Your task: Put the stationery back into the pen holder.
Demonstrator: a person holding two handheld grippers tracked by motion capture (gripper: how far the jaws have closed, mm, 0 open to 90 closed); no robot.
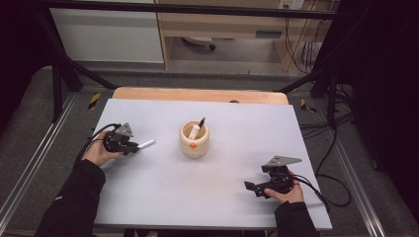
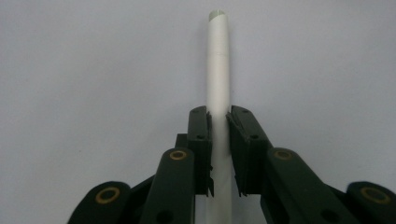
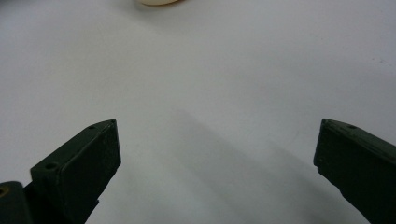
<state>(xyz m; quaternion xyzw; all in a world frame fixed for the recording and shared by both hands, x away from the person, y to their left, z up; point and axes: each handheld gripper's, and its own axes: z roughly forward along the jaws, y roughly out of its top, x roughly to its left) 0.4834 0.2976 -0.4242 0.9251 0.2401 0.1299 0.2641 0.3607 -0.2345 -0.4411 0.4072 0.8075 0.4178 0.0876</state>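
The wooden cup (image 1: 194, 139) at table centre already holds one pen (image 1: 199, 125). Left of the cup, the left gripper (image 1: 132, 146) is clamped on a white pen (image 2: 218, 70) that points toward it, low over the table (image 1: 163, 192). Remaining, by my estimate: carry and drop it in. The right gripper (image 1: 252, 186), near right of the cup, has jaws wide apart, empty

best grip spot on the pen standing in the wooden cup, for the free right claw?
Probably the pen's upper end, where it sticks out above the rim of the wooden cup. It leans to the right and away, so come from above with the jaws either side of the shaft and lift along that tilt. The right claw is open, while the left claw is shut on the white marker.
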